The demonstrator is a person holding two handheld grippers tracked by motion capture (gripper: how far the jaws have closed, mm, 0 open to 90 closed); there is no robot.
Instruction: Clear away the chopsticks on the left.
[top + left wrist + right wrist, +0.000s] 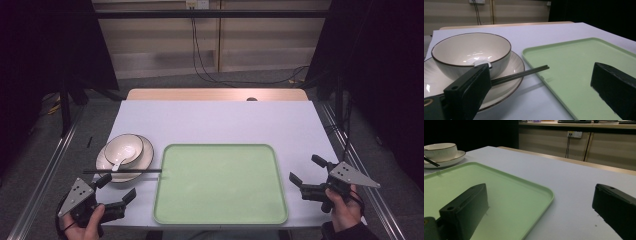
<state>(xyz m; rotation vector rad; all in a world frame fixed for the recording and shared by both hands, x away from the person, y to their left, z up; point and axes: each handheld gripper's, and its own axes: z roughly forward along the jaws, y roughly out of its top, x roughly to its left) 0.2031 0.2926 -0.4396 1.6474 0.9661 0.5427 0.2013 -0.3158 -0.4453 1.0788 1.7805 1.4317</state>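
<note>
Presently, both grippers are hovering with jaws spread wide and gripping nothing: the left gripper (pixel 116 192) is waiting off the near left corner of the tray (pixel 220 210), the right gripper (pixel 306 176) just beside its right rim. Between them, the tray, a pale green rounded rectangle with a low raised lip and a matte surface, is lying bare on the white table (pixel 215 120). Left of the tray, a cream bowl (pixel 123 148) with a dark rim is sitting on a ribbed plate (pixel 145 159); a white spoon (pixel 480 61) is resting inside the bowl, and dark chopsticks (pixel 125 171) are lying across the plate's near edge, their tips reaching the tray's rim. Judged by their glaze, bowl and plate are probably ceramic: stiff, slick, breakable, best pinched at the rim. The chopsticks are likely light and prone to rolling, calling for a mid-length grip.
</note>
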